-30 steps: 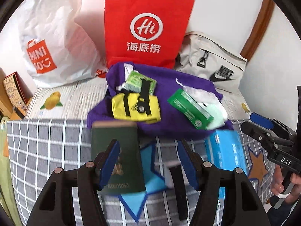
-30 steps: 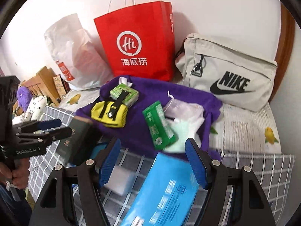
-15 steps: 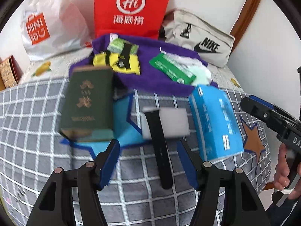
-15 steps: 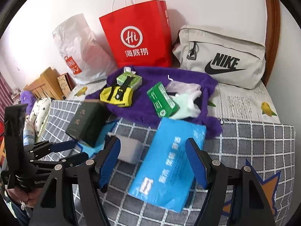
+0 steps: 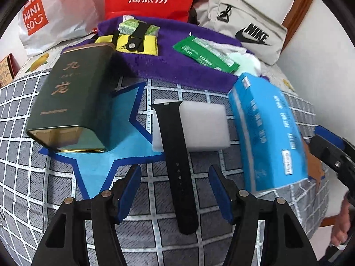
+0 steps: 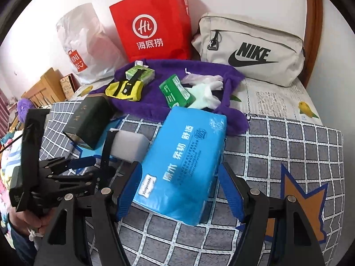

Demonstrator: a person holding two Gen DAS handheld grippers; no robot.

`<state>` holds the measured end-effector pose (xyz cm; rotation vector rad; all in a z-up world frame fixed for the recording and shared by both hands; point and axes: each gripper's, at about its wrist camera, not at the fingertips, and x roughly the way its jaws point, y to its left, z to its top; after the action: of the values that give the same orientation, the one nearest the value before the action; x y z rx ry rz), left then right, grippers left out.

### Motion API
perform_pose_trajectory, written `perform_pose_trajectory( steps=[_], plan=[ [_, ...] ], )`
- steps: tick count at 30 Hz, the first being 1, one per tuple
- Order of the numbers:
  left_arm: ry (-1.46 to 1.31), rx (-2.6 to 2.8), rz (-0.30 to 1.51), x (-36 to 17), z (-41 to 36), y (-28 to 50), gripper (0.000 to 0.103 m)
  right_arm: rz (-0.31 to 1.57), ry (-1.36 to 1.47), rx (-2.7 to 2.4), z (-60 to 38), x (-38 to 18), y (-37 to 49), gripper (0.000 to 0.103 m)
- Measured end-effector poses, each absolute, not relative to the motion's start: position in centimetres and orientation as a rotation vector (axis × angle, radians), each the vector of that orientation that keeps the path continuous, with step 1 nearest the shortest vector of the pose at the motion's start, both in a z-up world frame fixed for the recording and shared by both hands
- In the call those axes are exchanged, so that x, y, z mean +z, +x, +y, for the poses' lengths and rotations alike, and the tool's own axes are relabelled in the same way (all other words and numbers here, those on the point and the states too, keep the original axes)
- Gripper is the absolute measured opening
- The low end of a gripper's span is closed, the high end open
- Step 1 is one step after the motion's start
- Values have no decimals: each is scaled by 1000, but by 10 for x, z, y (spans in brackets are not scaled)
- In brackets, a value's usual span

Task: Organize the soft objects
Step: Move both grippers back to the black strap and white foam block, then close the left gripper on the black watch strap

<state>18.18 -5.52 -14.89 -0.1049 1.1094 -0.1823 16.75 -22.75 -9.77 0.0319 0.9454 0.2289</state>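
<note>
Both grippers are lining up on their first picks, so the sorting looks barely begun; the left gripper [image 5: 175, 179] hovers with its jaws spread wide and empty either side of the black watch strap [image 5: 177, 166], which lies on the checked bed cover [image 5: 33, 188]; in the left wrist view the strap's long axis runs from about 12 o'clock to 6 o'clock with a slight lean, its connector end pointing away at 12 and draped over the white foam block [image 5: 199, 128], its holed tail pointing back toward the camera at 6; the right gripper [image 6: 179, 186] likewise has its jaws released and wide, bracketing the near end of the blue tissue pack [image 6: 184, 161], though I cannot tell whether the pads touch it; in the right wrist view the pack's long axis slants from roughly 7 o'clock up to 1 o'clock, its far end just beside the purple towel [image 6: 142, 108]; the dark green tin [image 5: 73, 102] sits at 10 o'clock of the strap, on the blue star patch; the next move probably calls for the left gripper to drop lower and close across the strap's narrow width, which its jaws already straddle, taking care not to snag the cover; the right one needs to settle over the pack and squeeze gently, since the pack should yield under pressure.
</note>
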Motion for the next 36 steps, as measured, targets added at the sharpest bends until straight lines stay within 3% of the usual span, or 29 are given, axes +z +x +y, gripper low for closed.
perform_pose_trajectory(
  steps=[5, 7, 9, 28, 33, 36],
  plan=[
    [-87, -163, 1114, -158, -59, 189, 42, 955, 33, 235, -228, -103, 168, 71],
    [-81, -162, 1099, -158, -60, 191, 26, 965, 30, 241, -226, -106, 170, 71],
    [-82, -172, 1104, -159, -60, 192, 20, 967, 26, 246, -224, -107, 170, 71],
    [-126, -206, 1062, -142, -12, 166, 11, 982, -46, 332, -161, -110, 175, 71],
    [-162, -238, 1093, -153, -15, 171, 11, 978, -81, 323, -157, -108, 173, 71],
    [-143, -242, 1098, -157, -21, 175, 21, 982, -74, 318, -162, -109, 171, 71]
  ],
)
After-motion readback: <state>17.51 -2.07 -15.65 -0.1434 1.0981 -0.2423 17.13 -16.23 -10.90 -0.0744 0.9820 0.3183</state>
